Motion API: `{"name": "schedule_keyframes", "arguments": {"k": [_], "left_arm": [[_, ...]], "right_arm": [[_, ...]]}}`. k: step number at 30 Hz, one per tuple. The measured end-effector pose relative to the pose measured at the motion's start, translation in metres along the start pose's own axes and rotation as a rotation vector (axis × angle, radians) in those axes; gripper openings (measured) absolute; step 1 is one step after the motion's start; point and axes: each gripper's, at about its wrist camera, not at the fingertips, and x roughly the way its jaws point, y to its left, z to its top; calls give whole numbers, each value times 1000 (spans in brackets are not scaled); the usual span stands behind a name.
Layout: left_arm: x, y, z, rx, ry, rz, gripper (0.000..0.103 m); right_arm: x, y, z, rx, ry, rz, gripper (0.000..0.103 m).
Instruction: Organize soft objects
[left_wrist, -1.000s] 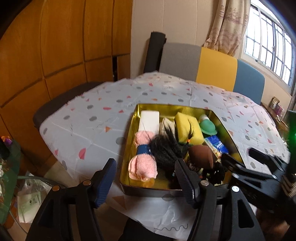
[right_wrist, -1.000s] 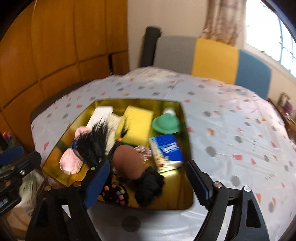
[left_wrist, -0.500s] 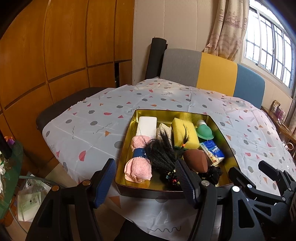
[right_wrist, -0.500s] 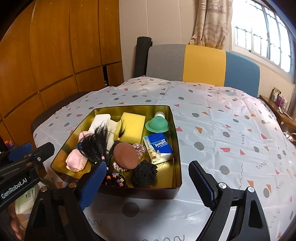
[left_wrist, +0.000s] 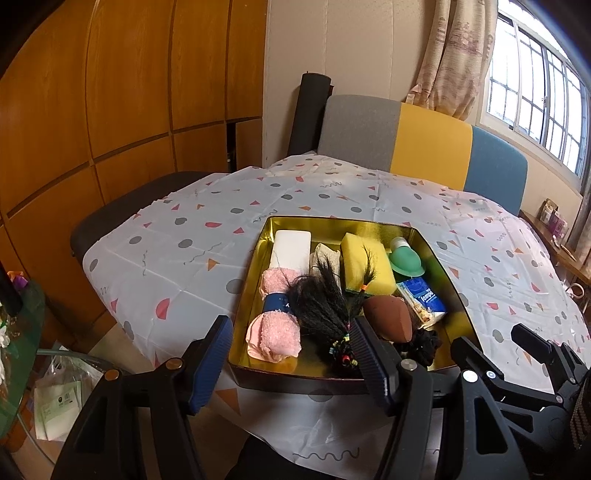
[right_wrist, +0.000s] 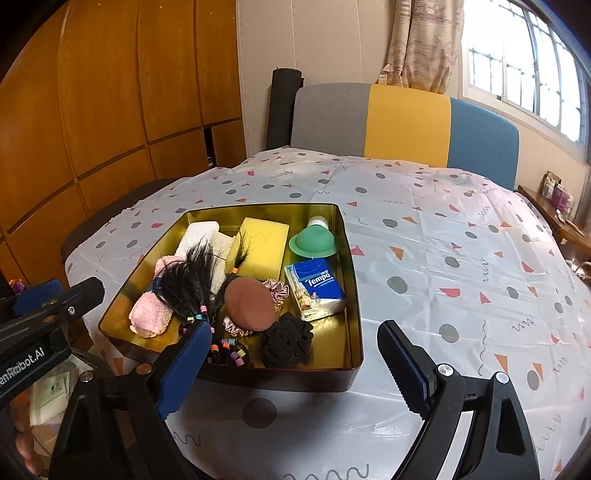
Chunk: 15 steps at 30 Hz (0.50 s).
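tin (right_wrist: 352, 295): a gold-lined tray is set on the table near its front edge, and all the soft things are held inside it.
table (right_wrist: 443, 229): it is covered by a white cloth printed with grey dots and pink and orange shapes.
left gripper (left_wrist: 291, 363): the jaws are held wide apart in front of the tin's near wall; nothing is gripped, and the blue pads are kept clear of the tin.
right gripper (right_wrist: 291, 363): the jaws are spread wide, low over the cloth at the tin's near right corner; nothing is held between them.
towel (left_wrist: 275, 328): a pink roll with a dark blue band is laid along the tin's left side.
white block (left_wrist: 290, 251): it is placed in the far left corner, touching the towel's far end.
sponge (right_wrist: 260, 243): a yellow block is seen at the far middle.
hairpiece (right_wrist: 192, 284): black strands with coloured beads are draped over the towel and the sponge.
puff (right_wrist: 249, 302): a brown disc is rested mid-tin, over pink scrunchies.
black scrunchie (right_wrist: 288, 343): it is found near the front wall.
tissues (right_wrist: 316, 288): a blue pack is laid on the right side.
green cap (right_wrist: 312, 242): it is seen in the far right corner.
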Motion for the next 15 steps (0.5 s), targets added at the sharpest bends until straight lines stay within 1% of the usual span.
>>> {"name": "schedule_keyframes", "arguments": {"k": [15], "left_arm": [[1, 2, 0, -11, -1, 20, 67]], "right_arm": [[-2, -2, 2, 3, -9, -10, 92]]}}
